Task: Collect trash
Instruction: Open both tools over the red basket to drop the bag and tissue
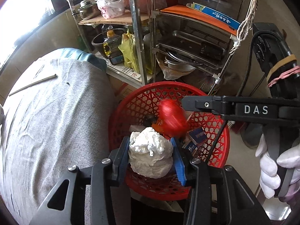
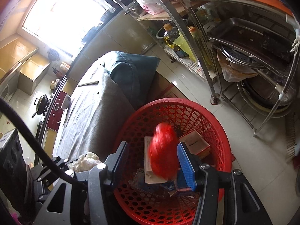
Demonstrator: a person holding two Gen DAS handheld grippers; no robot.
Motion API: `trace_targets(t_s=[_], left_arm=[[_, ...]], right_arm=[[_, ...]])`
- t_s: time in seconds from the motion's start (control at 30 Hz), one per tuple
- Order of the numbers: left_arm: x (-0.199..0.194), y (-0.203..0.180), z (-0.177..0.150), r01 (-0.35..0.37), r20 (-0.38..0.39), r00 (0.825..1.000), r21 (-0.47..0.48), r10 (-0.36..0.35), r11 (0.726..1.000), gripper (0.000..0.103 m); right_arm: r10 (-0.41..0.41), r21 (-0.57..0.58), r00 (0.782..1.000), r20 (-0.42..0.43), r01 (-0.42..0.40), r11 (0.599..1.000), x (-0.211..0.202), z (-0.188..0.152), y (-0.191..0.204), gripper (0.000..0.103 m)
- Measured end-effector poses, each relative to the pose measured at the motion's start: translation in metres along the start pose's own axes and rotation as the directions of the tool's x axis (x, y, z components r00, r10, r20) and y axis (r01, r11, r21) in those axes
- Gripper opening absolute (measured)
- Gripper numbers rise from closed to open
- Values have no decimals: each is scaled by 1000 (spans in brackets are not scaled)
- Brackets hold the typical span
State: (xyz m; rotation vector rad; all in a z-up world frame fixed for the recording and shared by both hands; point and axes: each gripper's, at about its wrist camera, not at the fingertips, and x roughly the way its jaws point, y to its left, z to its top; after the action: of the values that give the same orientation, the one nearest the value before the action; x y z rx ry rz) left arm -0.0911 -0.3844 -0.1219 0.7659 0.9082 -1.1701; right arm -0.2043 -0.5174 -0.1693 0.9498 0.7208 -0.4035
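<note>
A red mesh basket [image 1: 168,84] [image 2: 168,99] stands on the floor beside the cloth-covered table. My left gripper [image 1: 150,142] hangs over its near side, blue pads shut on a crumpled white paper wad [image 1: 150,155], which also shows at the lower left of the right wrist view [image 2: 84,161]. My right gripper [image 2: 151,145] is open above the basket. A red, motion-blurred object [image 2: 165,153] [image 1: 172,120] is loose between its jaws, apart from the left pad. Small cartons [image 2: 195,144] [image 1: 196,136] lie in the basket.
A grey cloth covers the table [image 1: 56,121], with a thin stick [image 1: 33,83] lying on it. A metal rack [image 1: 187,46] of pots, trays and bottles stands just behind the basket. A white-gloved hand [image 1: 271,168] holds the right gripper's handle. A broom [image 2: 291,140] leans at the right.
</note>
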Motion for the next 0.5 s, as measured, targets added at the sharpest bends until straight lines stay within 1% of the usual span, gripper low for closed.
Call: trace_targets(t_s=[0.17, 0.23, 0.27, 0.3, 0.5], left_arm=[[-3, 2, -1, -1, 7, 1000, 1, 1, 1000, 50], [-4, 3, -2, -2, 9, 1000, -4, 2, 1000, 56], [-5, 4, -3, -4, 13, 1000, -8, 4, 1000, 62], [-7, 6, -3, -7, 21, 1000, -12, 7, 1000, 64], [-21, 10, -7, -19, 54, 998, -17, 20, 1000, 64]], right_arm=[[-13, 4, 1000, 5, 13, 1000, -2, 1, -2, 58], [-17, 3, 1000, 8, 17, 1000, -3, 0, -1, 58], [-17, 2, 1000, 8, 17, 1000, -3, 1, -1, 58], [-17, -1, 1000, 9, 17, 1000, -4, 0, 1, 58], [-20, -25, 1000, 17, 20, 999, -7, -1, 12, 58]])
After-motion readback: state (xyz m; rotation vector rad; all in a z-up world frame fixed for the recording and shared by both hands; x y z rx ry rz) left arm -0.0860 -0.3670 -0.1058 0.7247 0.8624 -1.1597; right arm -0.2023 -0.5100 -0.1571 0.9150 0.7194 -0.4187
